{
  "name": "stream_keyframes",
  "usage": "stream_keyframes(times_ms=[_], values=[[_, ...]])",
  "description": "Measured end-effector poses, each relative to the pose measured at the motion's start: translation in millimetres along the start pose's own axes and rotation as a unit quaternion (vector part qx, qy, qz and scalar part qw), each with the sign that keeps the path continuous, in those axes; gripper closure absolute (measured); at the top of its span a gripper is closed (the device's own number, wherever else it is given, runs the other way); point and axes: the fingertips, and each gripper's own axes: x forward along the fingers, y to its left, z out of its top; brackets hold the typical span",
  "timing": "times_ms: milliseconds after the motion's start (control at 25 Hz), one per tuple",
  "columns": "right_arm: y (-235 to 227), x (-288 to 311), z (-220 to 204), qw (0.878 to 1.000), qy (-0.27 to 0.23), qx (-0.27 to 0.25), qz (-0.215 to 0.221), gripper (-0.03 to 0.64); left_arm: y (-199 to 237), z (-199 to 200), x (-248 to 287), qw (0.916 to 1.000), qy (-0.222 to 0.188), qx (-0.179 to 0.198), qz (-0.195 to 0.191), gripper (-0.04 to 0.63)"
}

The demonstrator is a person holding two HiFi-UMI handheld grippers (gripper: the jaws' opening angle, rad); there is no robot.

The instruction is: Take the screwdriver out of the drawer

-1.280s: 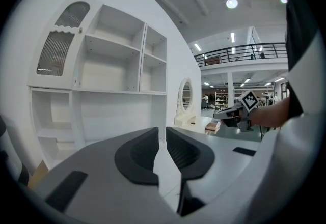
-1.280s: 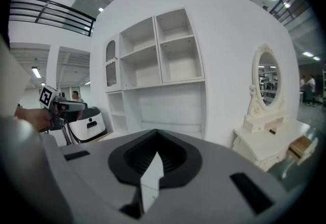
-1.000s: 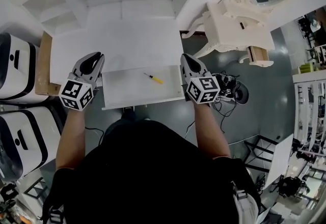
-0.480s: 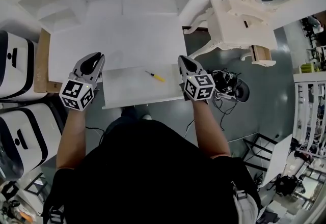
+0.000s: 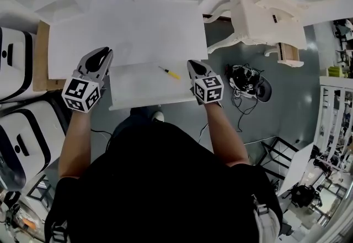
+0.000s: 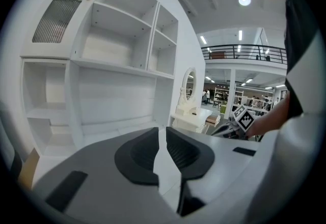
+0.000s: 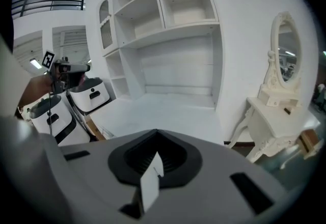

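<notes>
1. From my head view, the drawer [image 5: 138, 91] stands pulled out from the front of the white desk [image 5: 127, 32], and I place everything else against it.
2. The screwdriver [image 5: 169, 73] lies inside the drawer, in its back right part. It lies aslant, its yellow handle pointing to the drawer's right side. Nothing touches it.
3. My left gripper [image 5: 102, 52] hangs just outside the drawer's left edge, its tips near the back left corner. In the left gripper view its jaws stand only a narrow slit apart, with nothing between them.
4. My right gripper [image 5: 193, 63] hangs at the drawer's right edge, near the back right corner. It is just beside the screwdriver but apart from it. In the right gripper view its jaws are pressed together, empty.
5. Neither gripper view shows me the screwdriver.
6. Well to the right of the drawer stands a white dressing table [image 5: 270, 10] with an oval mirror. Between the two, a tangle of cables [image 5: 245, 79] lies on the grey floor.
</notes>
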Motion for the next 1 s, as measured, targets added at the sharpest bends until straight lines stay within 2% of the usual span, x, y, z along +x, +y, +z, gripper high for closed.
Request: stream_keyframes(times_ms=[360, 1000], values=[[9.5, 45.9, -67.9, 0.996, 0.076, -0.045, 0.028, 0.604, 9.4, -22.6, 22.8, 0.9996, 0.024, -0.007, -0.013, 0.535], [-0.2, 105.4, -177.6, 0.978, 0.199, -0.044, 0.040, 0.584, 39.8, -57.6, 47.1, 0.9974, 0.066, -0.021, -0.018, 0.535]])
